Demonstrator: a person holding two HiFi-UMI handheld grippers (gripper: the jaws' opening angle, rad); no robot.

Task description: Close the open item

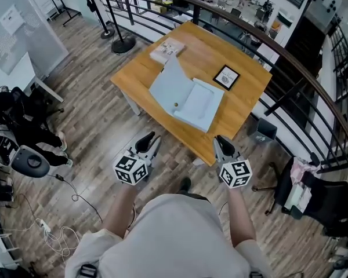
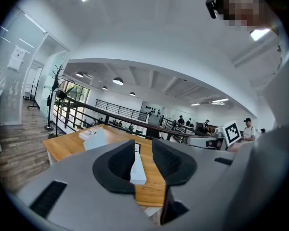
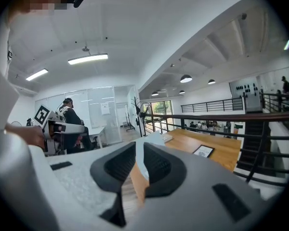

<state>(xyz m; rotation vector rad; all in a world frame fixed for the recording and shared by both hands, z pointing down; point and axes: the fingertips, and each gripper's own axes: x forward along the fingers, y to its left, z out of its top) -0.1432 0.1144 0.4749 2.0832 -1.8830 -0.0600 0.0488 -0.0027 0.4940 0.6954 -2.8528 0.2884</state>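
A square wooden surface (image 1: 243,106) stands on a plank floor (image 1: 93,138) beside a curved dark railing (image 1: 290,59). In the head view the open item, a flat pale blue box (image 1: 198,102), lies near the surface's near edge. Its lid (image 1: 169,86) is tilted up on the left side, hinged to the tray. A booklet (image 1: 167,50) lies at the far corner and a black framed card (image 1: 227,77) sits to the right, both apart from the box. The left hand-held gripper (image 1: 151,141) and the right hand-held gripper (image 1: 220,142) are short of the surface's edge, touching nothing.

In the left gripper view, the left hand-held gripper (image 2: 143,150) has its jaws moderately apart with nothing between them; the box lid (image 2: 97,139) shows beyond, to the left.

In the right gripper view, the right hand-held gripper (image 3: 138,159) also has its jaws parted, more narrowly, and is empty. The box (image 3: 151,139) is straight ahead, with the framed card (image 3: 203,151) off to the right.

The box looks like light, stiff card with a smooth finish, so it would likely slide on the wood if pushed. A sensible hold is the lid's free upper edge, swung over the tray, while the other hand-held gripper steadies the tray's rim.
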